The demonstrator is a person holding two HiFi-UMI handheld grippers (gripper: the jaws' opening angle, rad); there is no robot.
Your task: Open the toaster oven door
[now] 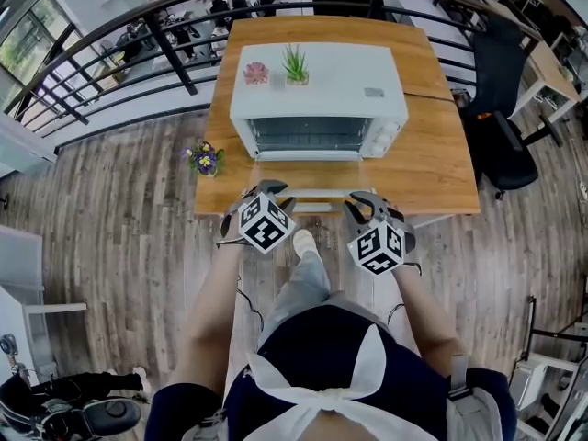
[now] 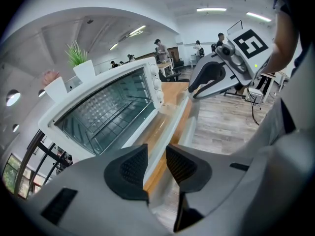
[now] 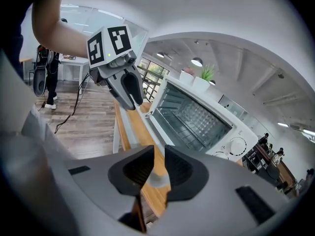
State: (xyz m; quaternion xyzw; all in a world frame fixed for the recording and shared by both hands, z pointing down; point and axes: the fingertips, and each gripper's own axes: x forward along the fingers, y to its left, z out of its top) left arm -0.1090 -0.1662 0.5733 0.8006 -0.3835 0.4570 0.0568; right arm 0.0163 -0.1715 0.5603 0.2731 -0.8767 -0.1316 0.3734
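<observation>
A white toaster oven point(image 1: 317, 90) stands on the wooden table point(image 1: 441, 168), its glass door point(image 1: 308, 177) folded down flat toward me over the table's front edge. The pale door handle point(image 1: 312, 207) runs along the door's near edge. My left gripper point(image 1: 260, 189) is at the handle's left end; in the left gripper view the handle point(image 2: 189, 127) passes between its pads point(image 2: 128, 168), and the gripper point(image 2: 156, 163) is shut on it. My right gripper point(image 1: 360, 198) is at the right end, where its jaws point(image 3: 158, 168) hold a pale piece of the handle. The oven's wire rack point(image 3: 189, 114) shows inside.
Two small potted plants point(image 1: 256, 73) point(image 1: 295, 65) sit on the oven's top. A flower pot point(image 1: 204, 158) stands on the floor at the table's left corner. A black office chair point(image 1: 501, 108) is at the right and a dark railing point(image 1: 138, 26) runs behind the table.
</observation>
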